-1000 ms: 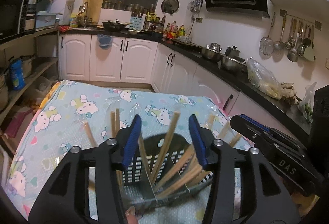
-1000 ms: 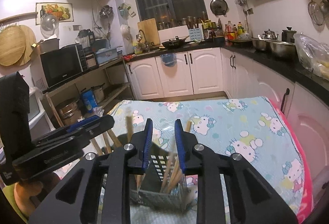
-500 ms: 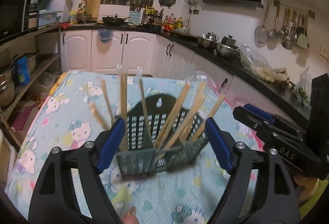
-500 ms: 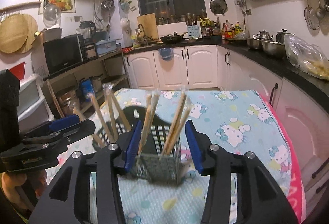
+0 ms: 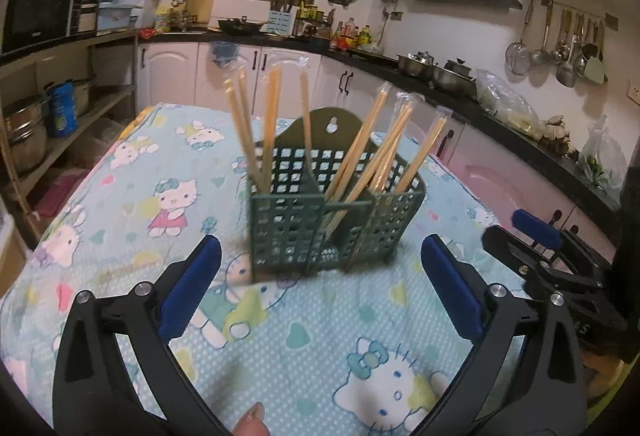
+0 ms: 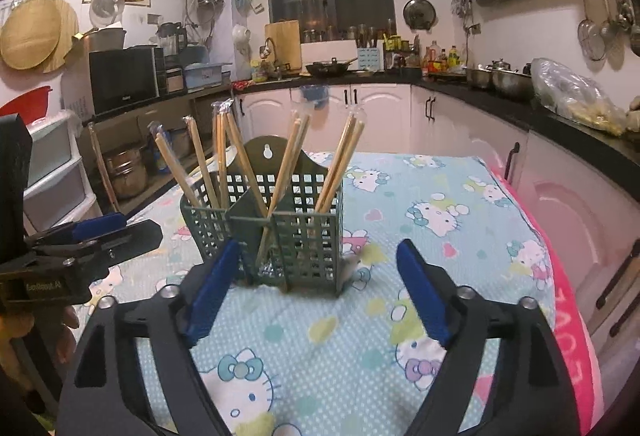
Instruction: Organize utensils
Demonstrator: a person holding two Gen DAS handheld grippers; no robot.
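A dark green lattice utensil basket (image 5: 328, 224) stands upright on the table and holds several wrapped wooden chopsticks (image 5: 360, 152) leaning in its compartments. It also shows in the right wrist view (image 6: 276, 236) with its chopsticks (image 6: 288, 160). My left gripper (image 5: 316, 288) is open and empty, on the near side of the basket and apart from it. My right gripper (image 6: 316, 284) is open and empty, close in front of the basket. The right gripper shows at the right of the left wrist view (image 5: 536, 236), and the left gripper at the left of the right wrist view (image 6: 104, 232).
The table carries a light blue cartoon-cat cloth (image 5: 140, 204) with a pink edge (image 6: 568, 312) on the right. White cabinets and a black counter with pots (image 5: 440, 72) run behind and to the right. Shelves with pots (image 5: 36, 124) stand on the left.
Both grippers have opened wide and drawn back from the basket. The basket now stands alone on the cloth, farther from both cameras.
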